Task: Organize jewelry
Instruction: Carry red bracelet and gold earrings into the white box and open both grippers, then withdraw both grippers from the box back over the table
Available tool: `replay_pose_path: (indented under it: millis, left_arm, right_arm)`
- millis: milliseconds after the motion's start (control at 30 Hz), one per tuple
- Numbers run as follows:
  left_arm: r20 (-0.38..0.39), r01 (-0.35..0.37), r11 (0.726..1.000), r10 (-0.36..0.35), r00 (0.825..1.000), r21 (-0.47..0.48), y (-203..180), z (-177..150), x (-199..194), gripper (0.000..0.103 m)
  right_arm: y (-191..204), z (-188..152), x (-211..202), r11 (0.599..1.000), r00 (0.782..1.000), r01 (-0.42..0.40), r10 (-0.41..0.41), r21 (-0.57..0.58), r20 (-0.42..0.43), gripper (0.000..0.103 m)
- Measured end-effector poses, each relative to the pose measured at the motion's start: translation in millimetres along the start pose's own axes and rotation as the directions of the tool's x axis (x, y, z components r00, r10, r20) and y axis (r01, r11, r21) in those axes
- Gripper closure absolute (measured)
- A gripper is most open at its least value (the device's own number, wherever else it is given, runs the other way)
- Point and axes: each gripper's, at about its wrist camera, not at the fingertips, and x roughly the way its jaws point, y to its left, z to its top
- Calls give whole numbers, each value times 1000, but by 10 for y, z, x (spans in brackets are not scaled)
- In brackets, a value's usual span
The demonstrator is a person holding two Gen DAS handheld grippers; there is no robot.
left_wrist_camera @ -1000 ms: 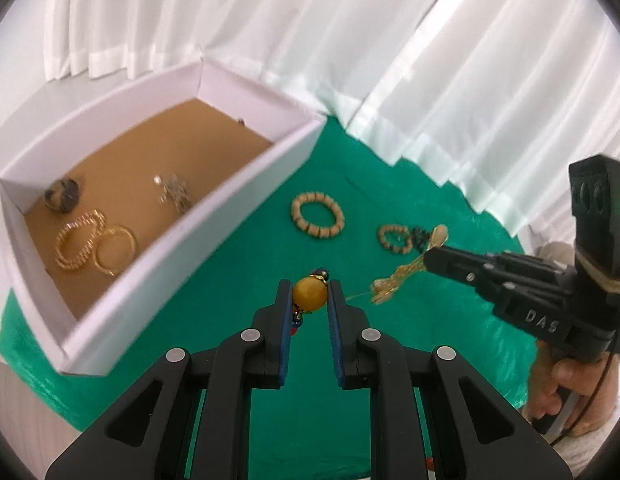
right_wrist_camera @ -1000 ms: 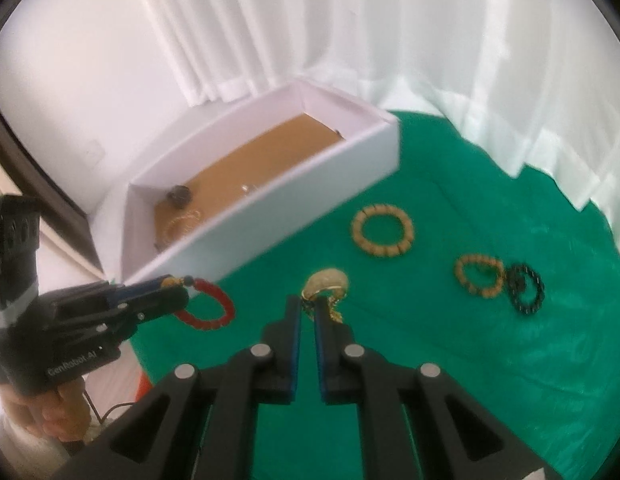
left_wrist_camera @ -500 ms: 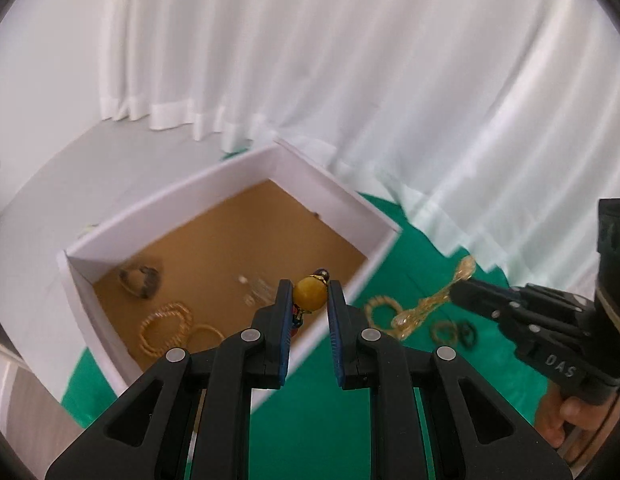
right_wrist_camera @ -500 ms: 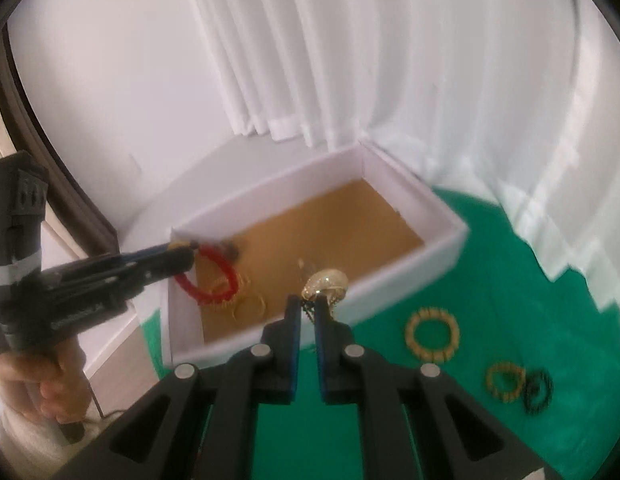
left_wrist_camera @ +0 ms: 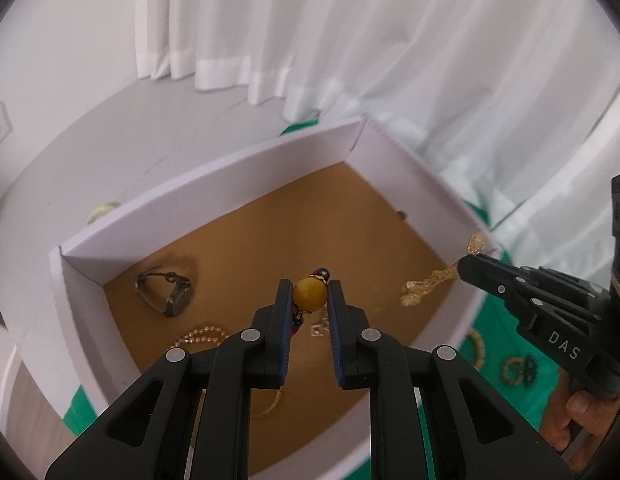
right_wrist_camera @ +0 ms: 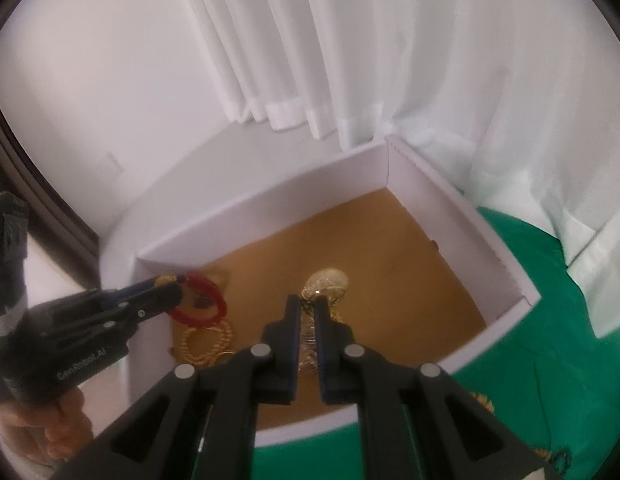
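Left hand-held gripper [left_wrist_camera: 309, 298] is clenched on a large yellow bead [left_wrist_camera: 309, 296] that belongs to a red beaded bracelet [right_wrist_camera: 202, 300]; in the right wrist view the red loop hangs from its tips over the box's near-left corner. Right hand-held gripper [right_wrist_camera: 308, 306] is clenched on a gold chain [right_wrist_camera: 325, 282], whose gold ornament bunches just above the tips, while links trail down between the fingers. In the left wrist view the same chain dangles from the right tool's tip over the right wall of the box.

Both tools point down into a white box [left_wrist_camera: 214, 172] with a brown cardboard floor, which sits on a worktop covered by a green cloth [right_wrist_camera: 550, 320]. Inside the box, near its left end, lie a wristwatch [left_wrist_camera: 166, 294] tilted on its side and a pale gold bead strand [right_wrist_camera: 206, 340]; other small pieces under the left tool are too hidden to name. On the green cloth beyond the box's right wall lie more beaded bracelets [left_wrist_camera: 518, 368], blurred. White curtains [left_wrist_camera: 350, 40] hang behind the worktop. A person's fingers [left_wrist_camera: 578, 416] wrap the right tool's handle.
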Motion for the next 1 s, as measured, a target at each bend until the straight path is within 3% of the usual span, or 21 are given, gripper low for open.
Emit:
replay_pose_path:
  millis: [167, 233, 267, 300, 333, 367, 567, 733, 900, 1000]
  left_arm:
    - [-35, -38, 999, 38, 999, -3, 47, -74, 402, 87]
    - [-30, -80, 996, 81, 996, 29, 20, -118, 504, 82]
    - [-28, -102, 994, 104, 994, 42, 11, -131, 527, 73]
    - [-29, -128, 990, 130, 991, 52, 1, -149, 538, 44]
    - [-23, -142, 989, 143, 989, 53, 2, -147, 534, 25]
    - [-7, -153, 987, 153, 988, 51, 2, -162, 497, 20]
    - [83, -124, 989, 118, 990, 75, -122, -278, 103, 17]
    - [153, -96, 984, 73, 986, 153, -452, -615, -306, 8]
    - [149, -20, 964, -21, 989, 265, -922, -1158, -554, 5]
    - [102, 40, 948, -76, 992, 315, -1206, -1554, -578, 5]
  right_arm:
    - [-87, -16, 366, 999, 999, 30, -30, -17, -30, 95]
    - [-118, -22, 439, 998, 998, 60, -61, -24, -27, 93]
    - [-129, -19, 456, 997, 997, 76, -76, -27, -24, 78]
    - [-145, -21, 445, 996, 996, 87, -88, -23, -18, 50]
    - [-163, -31, 409, 994, 995, 104, -104, -16, 0, 40]
    - [-180, -41, 367, 993, 993, 114, -113, -14, 14, 34]
    - [-242, -117, -131, 989, 981, 149, -149, 9, 122, 34]
    - [-295, -383, -700, 977, 958, 211, -202, -23, 206, 32]
    - [-440, -915, -1334, 959, 931, 283, -272, -10, 242, 27]
    - [-533, -1247, -1609, 942, 913, 334, -328, 19, 243, 26]
